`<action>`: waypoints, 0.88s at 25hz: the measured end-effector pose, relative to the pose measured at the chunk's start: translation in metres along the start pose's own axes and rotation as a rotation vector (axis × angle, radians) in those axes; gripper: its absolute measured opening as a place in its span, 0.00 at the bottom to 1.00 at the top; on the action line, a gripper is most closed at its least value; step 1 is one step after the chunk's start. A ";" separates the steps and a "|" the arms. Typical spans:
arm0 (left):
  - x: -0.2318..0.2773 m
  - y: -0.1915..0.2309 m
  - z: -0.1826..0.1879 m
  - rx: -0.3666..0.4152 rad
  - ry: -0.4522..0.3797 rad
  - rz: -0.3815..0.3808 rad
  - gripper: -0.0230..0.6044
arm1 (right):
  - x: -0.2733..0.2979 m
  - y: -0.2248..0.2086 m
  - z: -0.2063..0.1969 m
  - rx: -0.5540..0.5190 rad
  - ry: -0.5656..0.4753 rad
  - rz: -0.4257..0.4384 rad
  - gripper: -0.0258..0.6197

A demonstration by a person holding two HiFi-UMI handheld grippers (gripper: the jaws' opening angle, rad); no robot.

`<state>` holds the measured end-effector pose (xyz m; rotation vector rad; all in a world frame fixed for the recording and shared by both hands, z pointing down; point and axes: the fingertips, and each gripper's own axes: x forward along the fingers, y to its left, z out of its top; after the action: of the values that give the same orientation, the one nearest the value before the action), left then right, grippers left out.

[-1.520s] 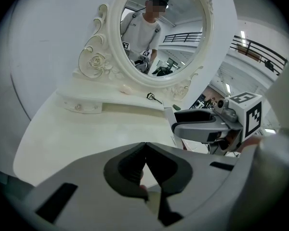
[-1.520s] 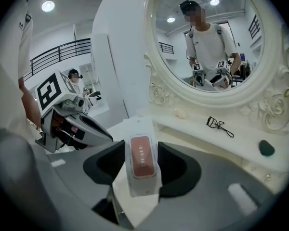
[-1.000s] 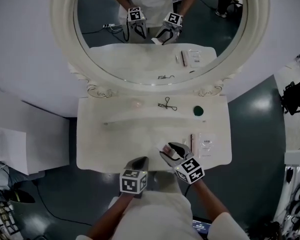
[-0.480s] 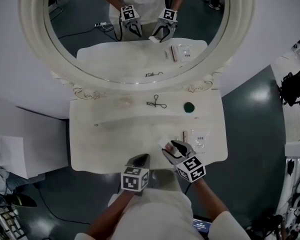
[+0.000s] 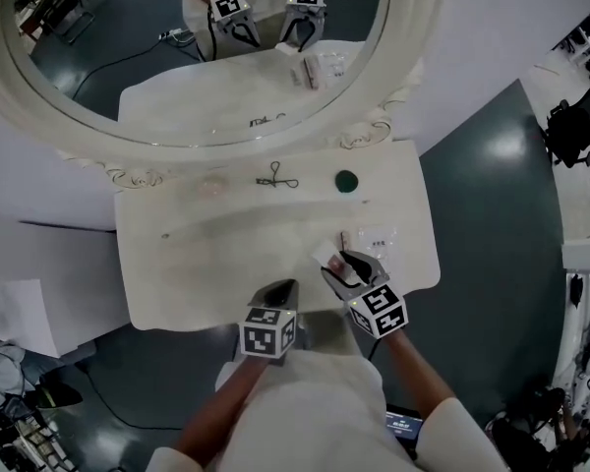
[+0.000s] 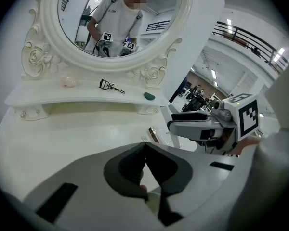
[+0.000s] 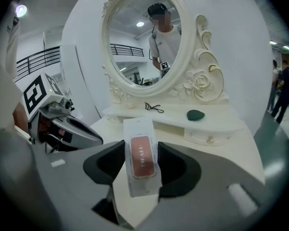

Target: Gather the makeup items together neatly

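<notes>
The right tongs [image 7: 141, 149] pinch a flat white packet [image 7: 140, 163] with a rose-coloured oblong panel on its face. The pads press on its two long edges, and its upper end sticks out past the tips. In the head view the packet is held above the desk [image 5: 192, 264], at the near right part of the top.

The left tongs [image 6: 145, 149] are pressed together, tip against tip, with nothing between them. They hang beside the right tongs, on their left, over the near edge of the desk.

Just past the right tongs, and a little to their right, two more items lie flat on the desk: a thin brown stick [image 5: 343, 241] and a clear packet [image 5: 379, 238], side by side. Whether they touch cannot be told.

Well beyond both tongs a raised shelf [image 6: 58, 99] runs along the back of the desk. A black eyelash curler [image 5: 277, 179] lies on it about straight ahead of the left tongs. A dark green puff [image 5: 346, 180] sits to the curler's right, roughly ahead of the right tongs. A pale pink puff [image 5: 212, 186] sits to the curler's left. All three are apart from one another.

Behind the shelf stands an oval mirror [image 6: 38, 57] in a carved white frame with roses at its foot. Its glass shows the person in a white top holding both tongs.
</notes>
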<state>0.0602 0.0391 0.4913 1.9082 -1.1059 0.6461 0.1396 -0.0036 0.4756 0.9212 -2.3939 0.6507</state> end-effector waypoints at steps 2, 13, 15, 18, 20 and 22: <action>0.005 -0.007 -0.001 0.010 0.008 -0.008 0.05 | -0.006 -0.010 -0.007 0.024 0.008 -0.036 0.36; 0.024 -0.030 -0.003 0.047 0.040 -0.026 0.05 | -0.027 -0.053 -0.027 0.116 0.011 -0.149 0.36; 0.028 -0.031 -0.003 0.051 0.046 -0.030 0.05 | -0.030 -0.060 -0.030 0.127 0.009 -0.168 0.36; 0.034 -0.035 -0.004 0.058 0.056 -0.036 0.05 | -0.035 -0.072 -0.034 0.145 0.007 -0.195 0.36; 0.038 -0.037 -0.004 0.062 0.062 -0.040 0.05 | -0.038 -0.080 -0.038 0.156 0.009 -0.214 0.36; 0.042 -0.041 -0.003 0.067 0.068 -0.046 0.05 | -0.041 -0.088 -0.042 0.169 0.012 -0.235 0.36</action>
<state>0.1159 0.0342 0.5084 1.9482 -1.0060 0.7250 0.2400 -0.0182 0.5060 1.2423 -2.1999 0.7717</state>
